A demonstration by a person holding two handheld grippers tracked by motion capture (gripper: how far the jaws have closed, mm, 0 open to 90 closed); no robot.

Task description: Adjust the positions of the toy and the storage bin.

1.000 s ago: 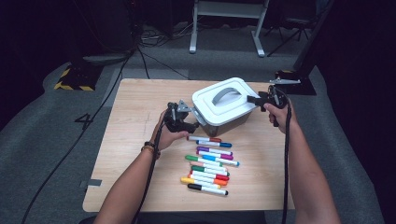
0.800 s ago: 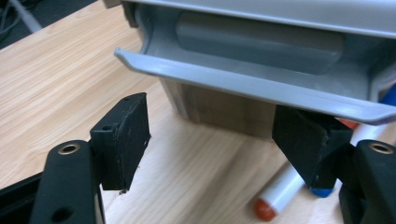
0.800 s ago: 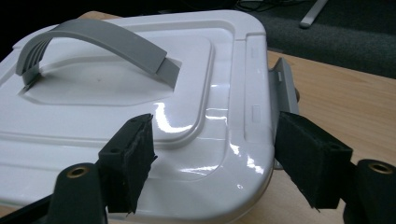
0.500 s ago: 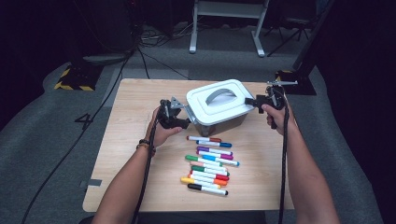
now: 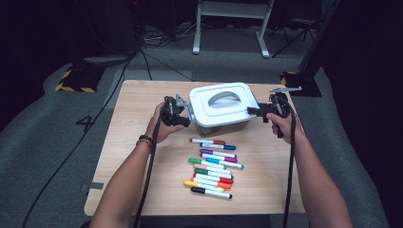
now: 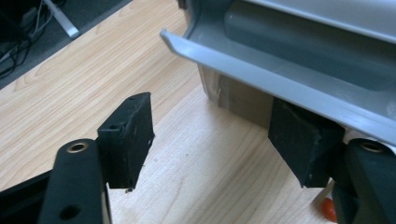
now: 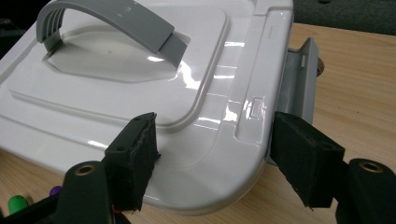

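While the box sits at the far middle of the counter, a gripper flanks each end of it; the left gripper is at the box's left end, its jaws apart and just closing, one pad tucked under the grey latch, the other clear over bare wood; the right gripper is at the right end, jaws apart and also just closing, straddling the corner of the white lid without pressing it; the grey handle arches over the lid; a row of markers lies on the near side of the box.
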